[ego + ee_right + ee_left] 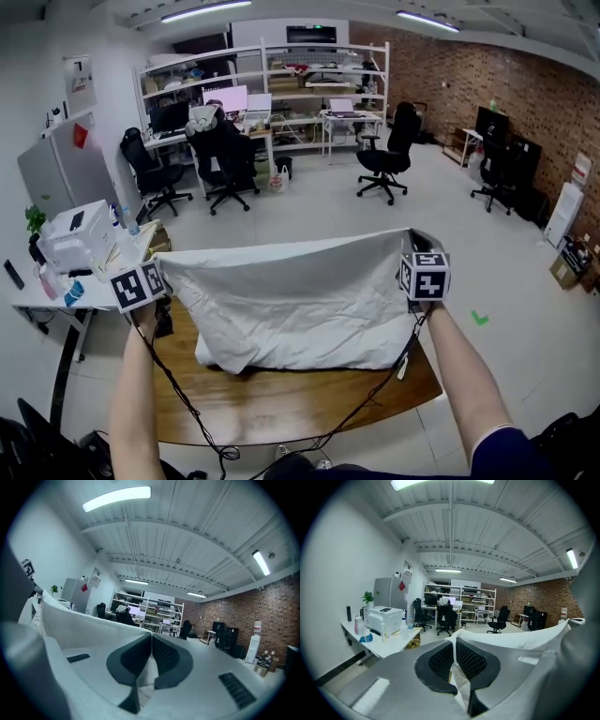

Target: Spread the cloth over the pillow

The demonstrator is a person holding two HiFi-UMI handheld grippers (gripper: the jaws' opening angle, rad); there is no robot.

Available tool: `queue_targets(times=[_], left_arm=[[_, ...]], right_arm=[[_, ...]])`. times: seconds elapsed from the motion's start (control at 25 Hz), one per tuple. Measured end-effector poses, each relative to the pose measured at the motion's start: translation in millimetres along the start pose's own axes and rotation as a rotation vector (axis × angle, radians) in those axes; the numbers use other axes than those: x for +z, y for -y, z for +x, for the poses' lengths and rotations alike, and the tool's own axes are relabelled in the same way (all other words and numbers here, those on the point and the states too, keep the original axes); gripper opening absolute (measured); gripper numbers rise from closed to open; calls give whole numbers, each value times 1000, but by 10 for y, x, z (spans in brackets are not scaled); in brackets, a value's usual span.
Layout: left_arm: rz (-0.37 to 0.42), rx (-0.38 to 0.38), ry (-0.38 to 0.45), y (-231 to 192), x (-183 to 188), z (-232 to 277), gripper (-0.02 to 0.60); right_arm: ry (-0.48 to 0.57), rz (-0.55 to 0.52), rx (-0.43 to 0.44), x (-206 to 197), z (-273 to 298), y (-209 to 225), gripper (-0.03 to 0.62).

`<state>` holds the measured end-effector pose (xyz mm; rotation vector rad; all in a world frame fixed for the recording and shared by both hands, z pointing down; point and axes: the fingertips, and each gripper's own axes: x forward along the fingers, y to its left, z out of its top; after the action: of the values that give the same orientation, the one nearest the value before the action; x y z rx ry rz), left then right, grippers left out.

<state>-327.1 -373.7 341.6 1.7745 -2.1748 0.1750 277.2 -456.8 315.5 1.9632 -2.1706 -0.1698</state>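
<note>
Left gripper (453, 656) and right gripper (151, 656), each clamped on cloth (300, 291) over wooden table (281, 408); perhaps pillow (214, 356) beneath; brick wall (534, 84) behind

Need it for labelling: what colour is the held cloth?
The cloth is plain white, clearest in head view.

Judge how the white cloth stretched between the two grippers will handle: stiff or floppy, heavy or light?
Probably floppy: the cloth sags in soft folds between the left gripper and right gripper. Likely light, since thin corners pinched in shut jaws carry it. It should drape over the pillow rather than hold shape.
</note>
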Motion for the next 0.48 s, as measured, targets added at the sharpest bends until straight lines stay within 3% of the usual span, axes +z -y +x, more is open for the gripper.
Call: queue_targets(times=[0.48], left_arm=[[0, 11, -119, -22, -360, 1208, 15]], right_arm=[[-98, -65, 8, -408, 915, -170, 12]])
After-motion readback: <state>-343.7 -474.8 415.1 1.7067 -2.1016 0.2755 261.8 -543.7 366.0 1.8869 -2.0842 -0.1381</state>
